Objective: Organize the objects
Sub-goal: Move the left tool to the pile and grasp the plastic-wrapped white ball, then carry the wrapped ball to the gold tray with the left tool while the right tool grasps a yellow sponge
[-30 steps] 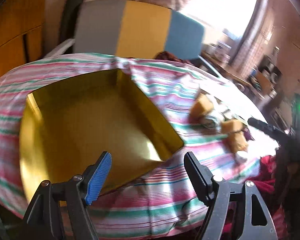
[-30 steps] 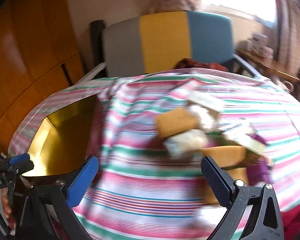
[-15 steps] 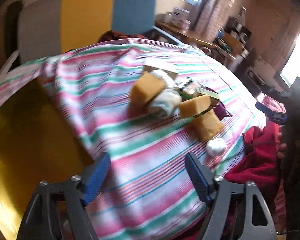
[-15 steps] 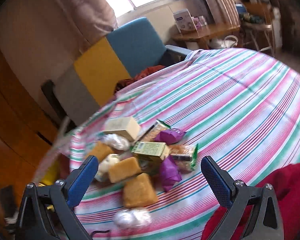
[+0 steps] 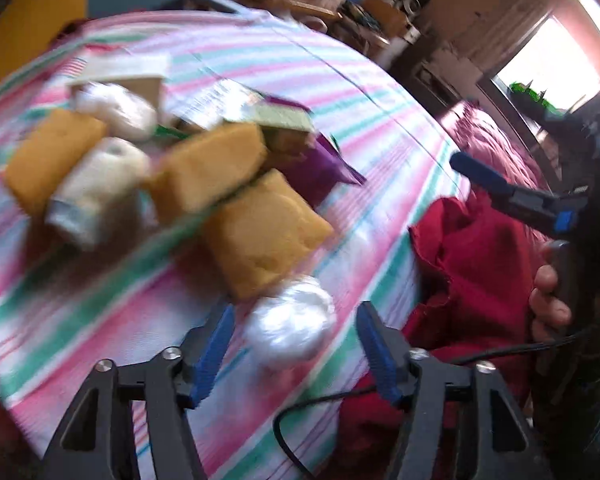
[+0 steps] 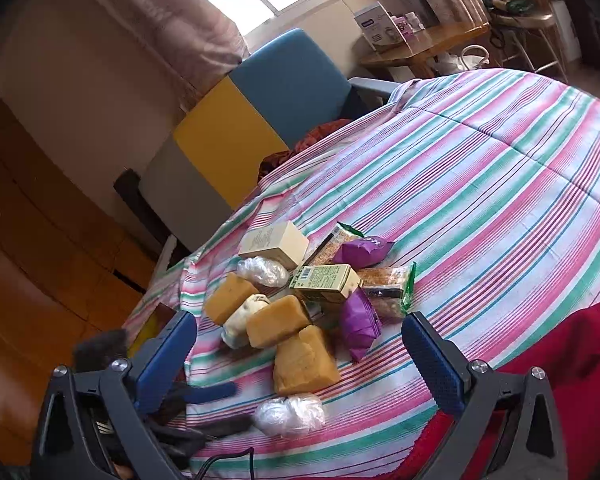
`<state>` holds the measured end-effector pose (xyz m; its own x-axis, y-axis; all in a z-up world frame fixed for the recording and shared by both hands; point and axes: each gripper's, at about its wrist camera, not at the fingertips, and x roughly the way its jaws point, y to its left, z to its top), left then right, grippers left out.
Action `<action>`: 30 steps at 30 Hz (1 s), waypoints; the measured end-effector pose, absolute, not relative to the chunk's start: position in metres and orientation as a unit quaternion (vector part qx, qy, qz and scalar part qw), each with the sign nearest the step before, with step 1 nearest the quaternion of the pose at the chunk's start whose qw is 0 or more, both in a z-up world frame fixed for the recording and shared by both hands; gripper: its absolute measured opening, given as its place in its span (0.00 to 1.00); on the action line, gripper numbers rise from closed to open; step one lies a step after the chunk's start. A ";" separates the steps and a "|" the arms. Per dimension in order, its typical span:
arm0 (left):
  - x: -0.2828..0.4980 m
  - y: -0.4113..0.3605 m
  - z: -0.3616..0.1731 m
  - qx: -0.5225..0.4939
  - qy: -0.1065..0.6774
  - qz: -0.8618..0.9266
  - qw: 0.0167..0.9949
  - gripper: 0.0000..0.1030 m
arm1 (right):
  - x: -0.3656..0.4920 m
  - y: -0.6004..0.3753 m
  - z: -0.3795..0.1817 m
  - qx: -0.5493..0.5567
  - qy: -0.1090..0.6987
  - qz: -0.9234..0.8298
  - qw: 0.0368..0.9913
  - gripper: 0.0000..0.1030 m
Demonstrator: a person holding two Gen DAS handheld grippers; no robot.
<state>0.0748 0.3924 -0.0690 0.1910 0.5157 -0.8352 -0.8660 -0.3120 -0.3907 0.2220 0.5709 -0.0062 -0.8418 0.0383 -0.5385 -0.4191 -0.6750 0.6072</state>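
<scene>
Left gripper (image 5: pixel 294 330) over the striped cloth (image 5: pixel 380 92), jaws just narrowing around a clear plastic wad (image 5: pixel 290 330), pads apart from it on both sides as far as the blur shows. Right gripper (image 6: pixel 300 338) spread wide and empty above the pile: tan blocks (image 6: pixel 304 360), green box (image 6: pixel 326 282), purple packets (image 6: pixel 360 328), cream box (image 6: pixel 274 240). Wad at the pile's near edge, just beside a tan block.

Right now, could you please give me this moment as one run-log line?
left tongs: closing around plastic ball, no contact yet | right tongs: open, empty, over pile | pile: unsorted on cloth
</scene>
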 end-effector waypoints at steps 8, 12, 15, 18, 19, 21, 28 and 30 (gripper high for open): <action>0.079 0.384 -0.089 -0.531 0.150 0.616 0.562 0.36 | 0.224 0.579 -0.013 -0.249 0.408 0.870 0.125 1.00; 0.062 0.349 -0.087 -0.519 0.135 0.652 0.537 0.36 | 0.221 0.583 -0.018 -0.263 0.421 0.856 0.142 1.00; 0.049 0.316 -0.086 -0.504 0.127 0.688 0.506 0.36 | 0.218 0.584 -0.020 -0.278 0.419 0.851 0.151 1.00; 0.046 0.295 -0.090 -0.484 0.132 0.718 0.482 0.36 | 0.210 0.581 -0.023 -0.308 0.412 0.843 0.158 1.00; 0.046 0.291 -0.092 -0.480 0.131 0.722 0.482 0.36 | 0.207 0.580 -0.024 -0.318 0.410 0.840 0.159 1.00; 0.050 0.287 -0.095 -0.469 0.134 0.727 0.483 0.35 | 0.201 0.578 -0.025 -0.341 0.399 0.835 0.163 1.00; 0.058 0.289 -0.098 -0.450 0.156 0.737 0.479 0.35 | 0.165 0.549 -0.033 -0.429 0.331 0.824 0.163 0.99; 0.056 0.288 -0.097 -0.451 0.151 0.737 0.480 0.35 | 0.150 0.533 -0.037 -0.462 0.292 0.824 0.152 0.98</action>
<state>0.0564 0.2878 -0.0969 -0.1328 0.5714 -0.8099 -0.8435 -0.4942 -0.2104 0.1497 0.5331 -0.0371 -0.5272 -0.0201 -0.8495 -0.5198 -0.7833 0.3411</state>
